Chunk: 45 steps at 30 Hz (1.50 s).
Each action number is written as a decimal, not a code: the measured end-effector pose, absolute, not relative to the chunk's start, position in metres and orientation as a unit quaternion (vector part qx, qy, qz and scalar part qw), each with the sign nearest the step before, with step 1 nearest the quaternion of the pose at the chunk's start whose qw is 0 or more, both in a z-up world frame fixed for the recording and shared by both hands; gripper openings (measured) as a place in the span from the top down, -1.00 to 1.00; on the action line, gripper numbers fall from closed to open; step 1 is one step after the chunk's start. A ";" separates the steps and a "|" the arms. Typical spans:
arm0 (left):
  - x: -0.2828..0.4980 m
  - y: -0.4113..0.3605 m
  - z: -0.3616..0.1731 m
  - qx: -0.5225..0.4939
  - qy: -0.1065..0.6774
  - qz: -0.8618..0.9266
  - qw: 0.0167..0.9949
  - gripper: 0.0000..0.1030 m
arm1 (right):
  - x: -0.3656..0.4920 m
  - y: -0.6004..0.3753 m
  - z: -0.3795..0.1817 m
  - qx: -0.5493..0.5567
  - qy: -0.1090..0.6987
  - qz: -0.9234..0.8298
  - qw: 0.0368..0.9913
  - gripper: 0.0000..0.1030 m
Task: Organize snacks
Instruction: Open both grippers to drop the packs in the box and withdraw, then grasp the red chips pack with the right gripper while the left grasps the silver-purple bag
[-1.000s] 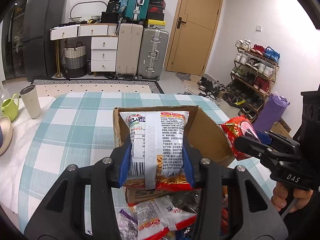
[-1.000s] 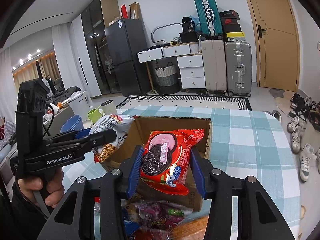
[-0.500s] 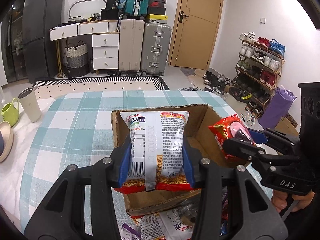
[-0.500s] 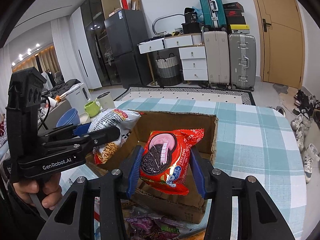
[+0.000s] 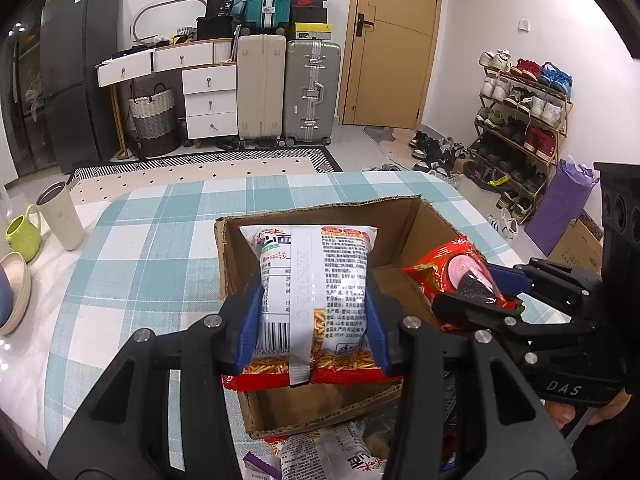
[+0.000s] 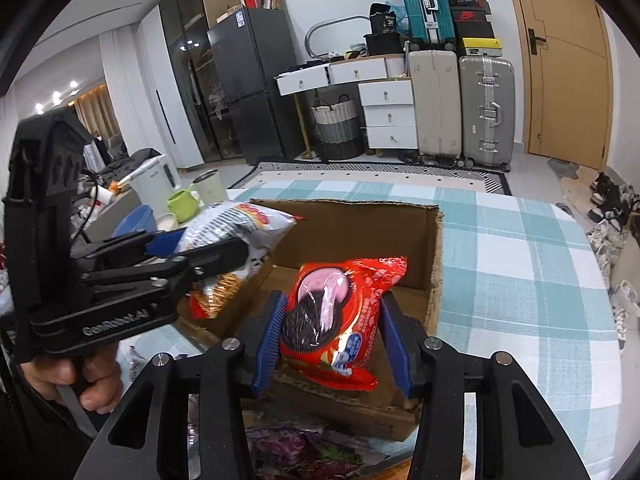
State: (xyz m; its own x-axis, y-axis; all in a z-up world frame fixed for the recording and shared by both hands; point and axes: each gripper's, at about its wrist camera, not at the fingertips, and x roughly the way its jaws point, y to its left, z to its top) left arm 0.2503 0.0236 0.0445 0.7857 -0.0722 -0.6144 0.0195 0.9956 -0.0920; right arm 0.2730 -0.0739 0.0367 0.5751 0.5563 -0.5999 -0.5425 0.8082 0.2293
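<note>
An open cardboard box (image 5: 424, 220) (image 6: 436, 248) stands on the checked tablecloth. My left gripper (image 5: 312, 328) is shut on a white and red bag of stick snacks (image 5: 314, 280), held over the box's left half; the bag also shows in the right wrist view (image 6: 236, 236). My right gripper (image 6: 336, 340) is shut on a red cookie packet (image 6: 340, 316), held over the box's right half; it also shows in the left wrist view (image 5: 452, 276). More snack bags (image 5: 320, 456) (image 6: 304, 452) lie on the table in front of the box.
A beige tumbler (image 5: 60, 216), a green mug (image 5: 22, 232) and a bowl (image 5: 12, 292) stand on the table's left side. Suitcases (image 5: 288, 88), drawers and a shoe rack (image 5: 520, 120) stand on the floor beyond.
Both grippers have moved forward with their packets, from in front of the box to above its inside. The two grippers have come closer together.
</note>
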 end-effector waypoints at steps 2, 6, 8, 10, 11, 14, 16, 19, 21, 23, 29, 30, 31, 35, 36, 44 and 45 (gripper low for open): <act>0.250 0.022 0.045 -0.038 0.324 -0.029 0.945 0.18 | 0.271 -0.075 0.038 0.012 0.336 0.314 0.888 0.06; 0.246 0.024 0.049 -0.042 0.321 -0.035 0.946 0.09 | 0.261 -0.083 0.050 0.006 0.318 0.304 0.898 -0.24; 0.241 0.025 0.053 -0.051 0.324 -0.046 0.944 -0.26 | 0.256 -0.091 0.054 0.013 0.311 0.300 0.902 -0.66; 0.231 0.028 0.059 -0.054 0.315 -0.045 0.946 -0.56 | 0.250 -0.101 0.059 0.024 0.307 0.296 0.904 -0.82; 0.225 0.028 0.062 -0.056 0.309 -0.044 0.948 -0.62 | 0.248 -0.106 0.061 0.028 0.306 0.294 0.905 -0.92; 0.207 0.032 0.071 -0.062 0.306 -0.049 0.949 -0.91 | 0.240 -0.118 0.063 0.032 0.313 0.271 0.910 -0.99; 0.194 0.034 0.076 -0.066 0.304 -0.047 0.949 -0.98 | 0.234 -0.126 0.061 0.037 0.320 0.263 0.909 -0.99; 0.171 0.037 0.080 -0.068 0.300 -0.038 0.951 -0.98 | 0.223 -0.133 0.057 0.040 0.330 0.257 0.908 -0.99; 0.156 0.041 0.080 -0.071 0.302 -0.031 0.950 -0.98 | 0.215 -0.137 0.054 0.037 0.332 0.250 0.909 -0.99; 0.143 0.044 0.079 -0.072 0.304 -0.026 0.949 -0.98 | 0.206 -0.139 0.049 0.035 0.336 0.244 0.909 -0.99; 0.109 0.053 0.065 -0.074 0.313 -0.009 0.947 -0.98 | 0.188 -0.147 0.036 0.040 0.346 0.238 0.907 -0.99; 0.103 0.054 0.061 -0.073 0.317 -0.007 0.946 -0.98 | 0.186 -0.147 0.034 0.039 0.348 0.237 0.906 -0.99; 0.101 0.055 0.058 -0.071 0.319 -0.005 0.945 -0.98 | 0.184 -0.147 0.031 0.040 0.350 0.235 0.906 -0.99; 0.085 0.061 0.046 -0.075 0.329 0.004 0.941 -0.98 | 0.174 -0.151 0.022 0.042 0.357 0.230 0.904 -0.99; 0.082 0.061 0.043 -0.076 0.331 0.004 0.940 -0.98 | 0.173 -0.151 0.020 0.042 0.359 0.228 0.904 -0.99; 0.064 0.062 0.022 -0.075 0.350 0.011 0.934 -0.98 | 0.163 -0.156 0.005 0.036 0.373 0.222 0.900 -0.99; 0.063 0.061 0.019 -0.070 0.354 0.014 0.933 -0.98 | 0.163 -0.155 0.004 0.035 0.376 0.222 0.899 -0.99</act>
